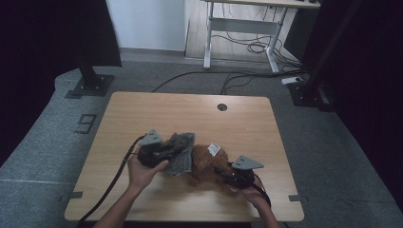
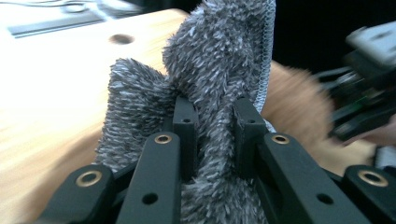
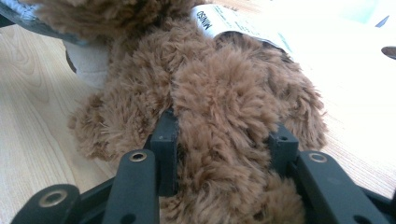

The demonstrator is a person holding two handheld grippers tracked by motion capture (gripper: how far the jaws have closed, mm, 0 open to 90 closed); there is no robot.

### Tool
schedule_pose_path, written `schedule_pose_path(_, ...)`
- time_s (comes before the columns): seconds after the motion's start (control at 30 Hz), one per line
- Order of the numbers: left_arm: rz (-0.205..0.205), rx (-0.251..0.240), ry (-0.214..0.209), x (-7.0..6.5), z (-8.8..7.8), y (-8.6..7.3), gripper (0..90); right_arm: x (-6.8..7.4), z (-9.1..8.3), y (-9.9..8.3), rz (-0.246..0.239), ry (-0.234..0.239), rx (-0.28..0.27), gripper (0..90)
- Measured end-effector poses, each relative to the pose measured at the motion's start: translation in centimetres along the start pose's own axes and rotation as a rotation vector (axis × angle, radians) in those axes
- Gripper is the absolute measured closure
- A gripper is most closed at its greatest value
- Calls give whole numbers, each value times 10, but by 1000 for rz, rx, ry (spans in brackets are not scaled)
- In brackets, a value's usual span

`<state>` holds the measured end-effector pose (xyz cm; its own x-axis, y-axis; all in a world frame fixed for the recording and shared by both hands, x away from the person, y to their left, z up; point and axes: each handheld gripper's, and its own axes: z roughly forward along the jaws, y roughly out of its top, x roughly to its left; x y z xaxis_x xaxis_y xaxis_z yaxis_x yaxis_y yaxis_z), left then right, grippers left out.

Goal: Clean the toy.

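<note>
- Here, a brown plush toy (image 1: 205, 163) lies on the wooden surface (image 1: 142, 114), near the person's edge and a little right of middle.
- Its long axis runs roughly across the surface, slanting from the left gripper toward the right one; which end is the head I cannot tell.
- A white label (image 1: 214, 149) sticks up from the toy's far side.
- The right gripper (image 1: 236, 176) sits at the toy's right end, low on the surface; in the right gripper view its jaws pinch a thick lobe of brown fur (image 3: 224, 121) between them.
- A grey fuzzy cloth (image 1: 181, 153) lies over the toy's left end, touching it.
- The left gripper (image 1: 164, 153) points rightward at the toy; in the left gripper view its jaws are pressed onto a fold of the cloth (image 2: 215, 70), which stands upright between them, its stitched edge (image 2: 267, 56) running up the right side.
</note>
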<state>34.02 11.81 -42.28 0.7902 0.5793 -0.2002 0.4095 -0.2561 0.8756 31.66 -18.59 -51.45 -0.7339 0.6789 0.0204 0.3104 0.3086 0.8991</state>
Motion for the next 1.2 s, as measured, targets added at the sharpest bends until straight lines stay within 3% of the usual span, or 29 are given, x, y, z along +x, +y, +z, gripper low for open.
schedule_pose_path(0.13, 92, 16, -83, -41, 29, 20, 748, -1, 0, 0, 5, 4, -3, 573)
schedule_pose_path(0.2, 140, 44, -67, -57, 44, 25, 748, -2, 0, 0, 4, 10, 1, 573)
schedule_pose_path(0.23, 156, 66, -47, -59, 52, 26, 748, -2, 0, 0, 2, 11, 1, 573)
schedule_pose_path(0.33, 100, 133, -56, -48, 74, 20, 748, -1, -1, -1, -1, 5, 0, 573)
schedule_pose_path(0.43, 116, 172, -34, -44, 85, 10, 751, -1, 0, -1, -4, 1, 2, 573)
schedule_pose_path(0.6, 148, 162, 24, -41, 77, 8, 753, -2, 0, -1, 2, 4, 3, 575)
schedule_pose_path(0.77, 90, 127, 44, -19, 55, 4, 755, -2, 0, -2, -3, 3, -3, 577)
schedule_pose_path(0.87, 72, 100, 79, -5, 37, 3, 754, -3, 1, -2, 2, 4, -5, 577)
schedule_pose_path(1.0, 6, 62, 137, 24, 10, -1, 753, -4, 0, -3, 0, 8, -7, 577)
schedule_pose_path(1.1, -61, 58, 138, 46, -2, -11, 752, -4, 0, -3, 0, 12, -11, 577)
schedule_pose_path(1.2, -97, 54, 138, 58, -10, -22, 752, -4, 0, -3, -1, 13, -10, 576)
